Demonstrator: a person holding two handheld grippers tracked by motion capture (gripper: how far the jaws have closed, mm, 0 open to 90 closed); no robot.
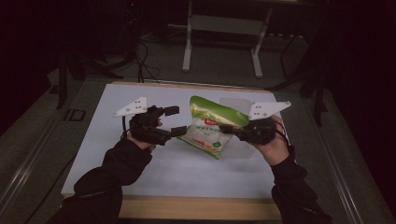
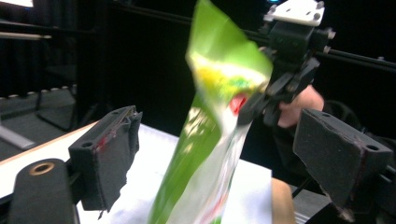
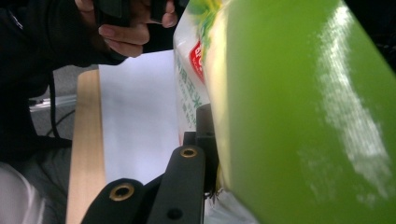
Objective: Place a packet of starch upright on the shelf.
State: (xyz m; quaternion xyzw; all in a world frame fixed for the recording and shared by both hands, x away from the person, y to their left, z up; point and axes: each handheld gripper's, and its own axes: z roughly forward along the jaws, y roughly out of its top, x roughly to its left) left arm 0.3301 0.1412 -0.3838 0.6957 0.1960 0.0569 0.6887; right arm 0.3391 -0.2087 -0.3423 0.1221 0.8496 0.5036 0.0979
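A green-and-white food bag (image 1: 211, 127) hangs tilted above the white table top (image 1: 116, 158). My right gripper (image 1: 227, 129) is shut on the bag's right edge, just under its green top. In the right gripper view the glossy green bag (image 3: 299, 107) lies close against one black jaw of that gripper (image 3: 212, 149); the other jaw is hidden behind it. My left gripper (image 1: 176, 121) stands open just left of the bag and apart from it. In the left gripper view the bag (image 2: 210, 126) hangs beyond the wide-open left gripper (image 2: 224, 140), with the right gripper (image 2: 254, 105) pinching it.
A faint clear box (image 1: 233, 103) sits on the table behind the bag. The table has a wooden front edge (image 1: 196, 207). A metal frame's legs (image 1: 187, 46) and cables (image 1: 142, 65) stand on the dark floor beyond the table.
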